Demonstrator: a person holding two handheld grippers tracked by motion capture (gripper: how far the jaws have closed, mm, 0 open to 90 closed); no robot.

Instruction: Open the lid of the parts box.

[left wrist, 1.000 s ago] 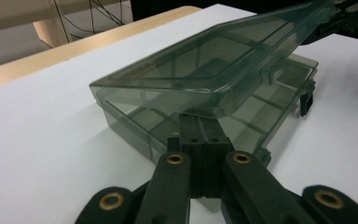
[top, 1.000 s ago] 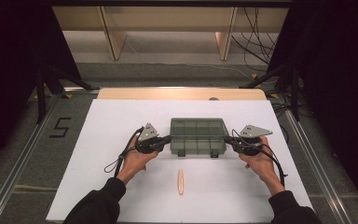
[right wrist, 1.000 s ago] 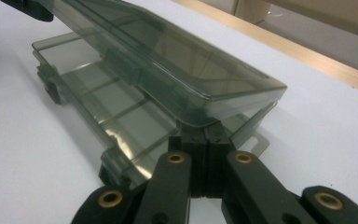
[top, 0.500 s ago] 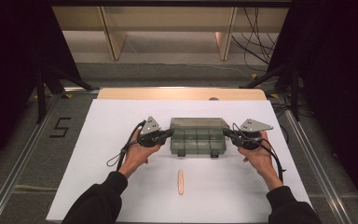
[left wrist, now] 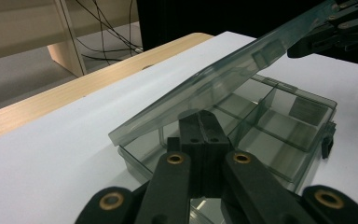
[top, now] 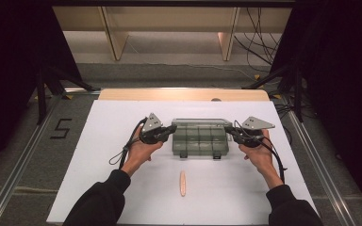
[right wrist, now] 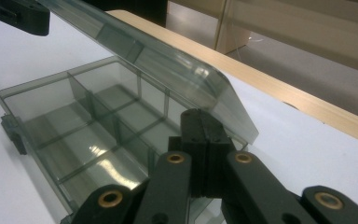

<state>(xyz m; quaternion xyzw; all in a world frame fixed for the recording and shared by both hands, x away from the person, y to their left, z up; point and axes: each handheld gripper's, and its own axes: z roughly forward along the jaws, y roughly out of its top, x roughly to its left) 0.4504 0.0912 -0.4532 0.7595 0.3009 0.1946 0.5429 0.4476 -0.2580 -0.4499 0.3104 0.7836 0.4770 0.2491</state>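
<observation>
Compartment box (top: 200,140): smoky see-through plastic, glossy, lid (left wrist: 223,77) the same | left tool (left wrist: 200,140) and right tool (right wrist: 200,140): matt black plastic, brass-coloured rivets | counter (top: 122,117): matt white sheet, pale wood edge | sleeve (top: 101,202): dark cloth

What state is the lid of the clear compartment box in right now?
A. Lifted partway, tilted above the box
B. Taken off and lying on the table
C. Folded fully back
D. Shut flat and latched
A: the lid slants up over the open compartments of the box.
</observation>
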